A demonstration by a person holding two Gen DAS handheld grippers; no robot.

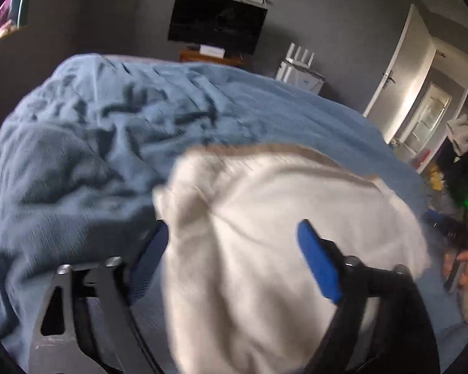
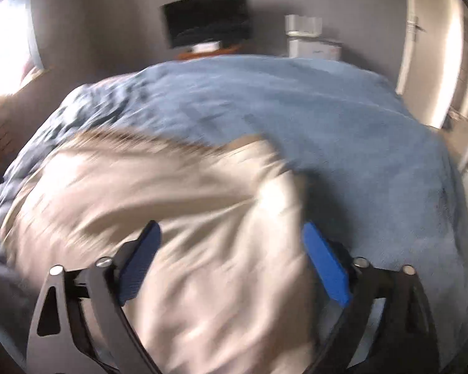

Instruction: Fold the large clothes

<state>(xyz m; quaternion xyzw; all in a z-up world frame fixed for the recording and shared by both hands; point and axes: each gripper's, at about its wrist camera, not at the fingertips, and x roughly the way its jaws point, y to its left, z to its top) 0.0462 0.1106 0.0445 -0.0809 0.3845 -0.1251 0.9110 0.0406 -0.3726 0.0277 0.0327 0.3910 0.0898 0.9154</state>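
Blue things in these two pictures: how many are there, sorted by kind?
Blue blanket on the bed: 1
Blue pads on the left claw: 2
Blue pads on the right claw: 2
Total: 5

The left gripper [image 1: 234,261] is held with jaws spread wide, blue pads at 8 and 4 o'clock; the right gripper [image 2: 234,261] is likewise spread.
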